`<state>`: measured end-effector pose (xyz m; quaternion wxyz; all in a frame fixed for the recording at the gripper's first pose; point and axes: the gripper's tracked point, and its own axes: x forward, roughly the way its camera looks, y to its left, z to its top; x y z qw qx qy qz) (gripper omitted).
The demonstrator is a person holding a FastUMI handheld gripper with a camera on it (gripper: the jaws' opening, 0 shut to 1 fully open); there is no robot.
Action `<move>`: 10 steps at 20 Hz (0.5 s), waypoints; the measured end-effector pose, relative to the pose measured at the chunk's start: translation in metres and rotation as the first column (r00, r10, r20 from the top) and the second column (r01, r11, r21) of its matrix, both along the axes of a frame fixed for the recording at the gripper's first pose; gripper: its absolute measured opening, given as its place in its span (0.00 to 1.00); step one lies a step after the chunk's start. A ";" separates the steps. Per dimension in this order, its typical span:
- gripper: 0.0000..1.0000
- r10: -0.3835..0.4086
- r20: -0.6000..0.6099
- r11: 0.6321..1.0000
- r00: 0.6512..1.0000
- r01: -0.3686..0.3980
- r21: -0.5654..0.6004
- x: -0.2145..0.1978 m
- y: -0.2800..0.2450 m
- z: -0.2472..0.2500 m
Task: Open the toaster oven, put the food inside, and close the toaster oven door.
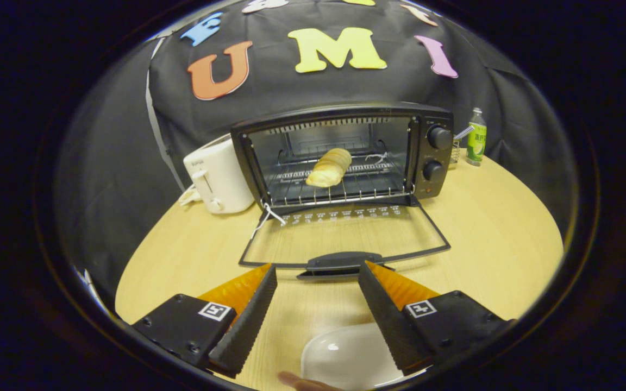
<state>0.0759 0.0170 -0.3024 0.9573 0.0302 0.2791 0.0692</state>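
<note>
A black toaster oven (432, 152) stands at the far side of the wooden table (498, 233). Its glass door (345, 233) lies folded down flat toward me, with the door handle (343, 262) just ahead of my fingertips. A golden bread roll (329, 167) rests on the wire rack inside the oven. My gripper (317, 271) is open, its fingers spread to either side of the handle and holding nothing. A white empty plate (345, 358) lies on the table below and between the fingers.
A white pop-up toaster (218, 176) stands left of the oven. A small green-labelled bottle (476, 137) stands right of it near the back edge. A fingertip (302, 383) of a person's hand shows beside the plate.
</note>
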 end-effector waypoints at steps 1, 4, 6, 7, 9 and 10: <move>1.00 0.001 -0.012 1.000 1.000 -0.001 -0.022 -0.001 0.001 -0.006; 1.00 -0.001 -0.048 0.998 0.999 -0.002 -0.063 0.000 0.003 -0.024; 1.00 -0.032 -0.102 0.996 0.994 0.023 -0.090 0.002 -0.002 -0.040; 1.00 -0.036 -0.105 0.996 0.994 0.026 -0.090 0.006 -0.002 -0.043; 1.00 -0.053 -0.109 0.994 0.993 0.042 -0.100 0.012 -0.006 -0.048; 1.00 -0.062 -0.101 0.992 0.993 0.050 -0.119 0.015 -0.007 -0.049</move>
